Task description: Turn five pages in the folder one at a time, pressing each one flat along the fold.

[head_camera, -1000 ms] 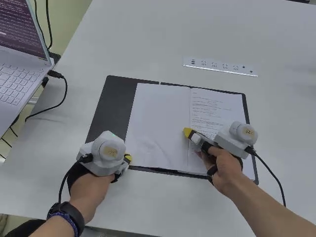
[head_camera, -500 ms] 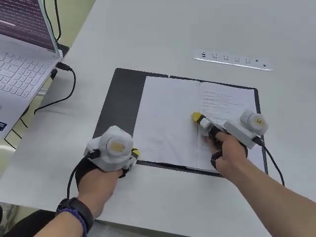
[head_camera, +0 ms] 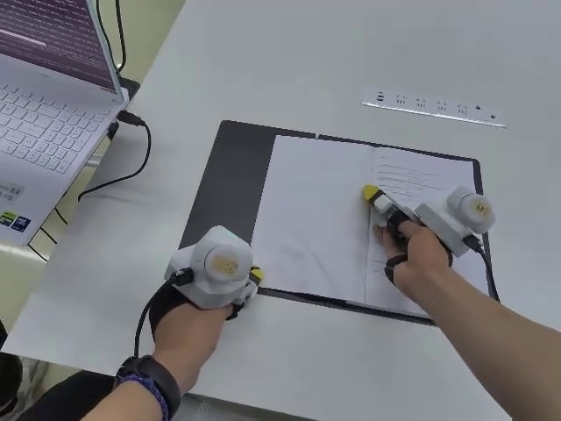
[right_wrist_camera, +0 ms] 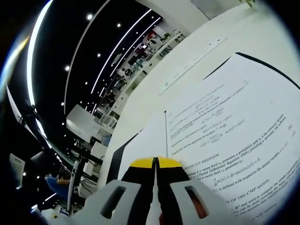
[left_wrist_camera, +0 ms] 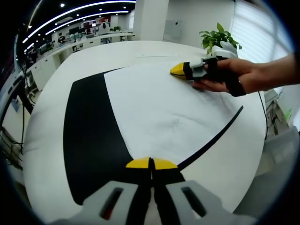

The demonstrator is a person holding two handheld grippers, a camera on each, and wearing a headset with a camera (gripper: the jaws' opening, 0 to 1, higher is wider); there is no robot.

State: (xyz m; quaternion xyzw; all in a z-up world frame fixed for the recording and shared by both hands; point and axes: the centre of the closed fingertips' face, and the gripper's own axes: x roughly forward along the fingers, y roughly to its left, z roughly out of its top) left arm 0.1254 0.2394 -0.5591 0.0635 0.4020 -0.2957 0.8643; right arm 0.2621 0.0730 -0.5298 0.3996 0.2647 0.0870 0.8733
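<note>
- Your right gripper (head_camera: pixel 372 194) had its yellow tips shut together on nothing. They were set down on the fold (head_camera: pixel 373 167) of the open folder (head_camera: pixel 230 189). In the right gripper view the crease ran straight away from the tips.
- Your left gripper (head_camera: pixel 253 277) was also pinched closed and empty. It sat at the folder's near edge, where the near corner of the blank page (head_camera: pixel 316 219) met the black cover.
- The folder lay open and flat. Its smooth black cover was ahead of the left gripper, and the blank white sheet lay between the two grippers. The printed page (head_camera: pixel 425 180) was under your right hand (head_camera: pixel 416 259).
- In the left gripper view the blank sheet showed a faint crease ahead of the tips.
- Bare white table (head_camera: pixel 289 53) stretched beyond the folder's far edge, and a narrower strip ran along the near edge beside the left gripper.
- A long silver power strip (head_camera: pixel 434 107) sat well beyond the right gripper, apart from the folder.
- An open laptop (head_camera: pixel 44 123) and its black cable (head_camera: pixel 131 171) stood well off to the left of the left gripper.
- Behind the right gripper, the left gripper view showed a potted plant (left_wrist_camera: pixel 218 37) and an open office under ceiling light strips.
</note>
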